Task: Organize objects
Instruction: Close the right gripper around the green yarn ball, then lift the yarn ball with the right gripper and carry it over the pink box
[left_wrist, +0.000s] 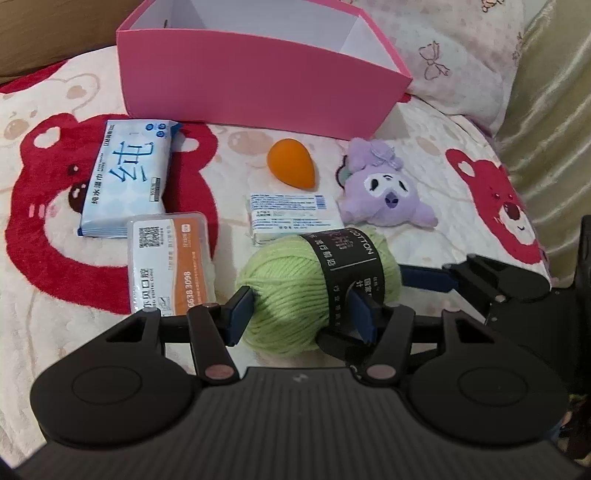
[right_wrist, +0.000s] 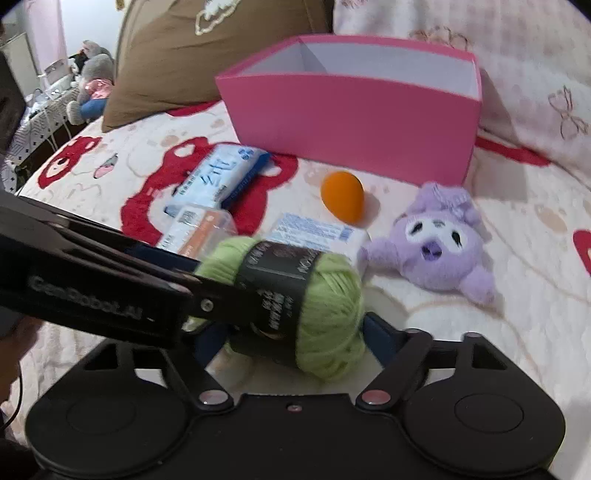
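On the bed quilt, just short of the pink box: green yarn ball pinched half-wide by left gripper, ready for boxing; right gripper wide around it, grip unclear.

The black band around the green yarn ball reads "COTTON" at its one o'clock edge. The orange-and-white box, at the ball's nine o'clock, shows a QR code and the digits "6638 3098". The blue wipes pack carries large Chinese characters. The left gripper's arm reads "GenRobot.AI".
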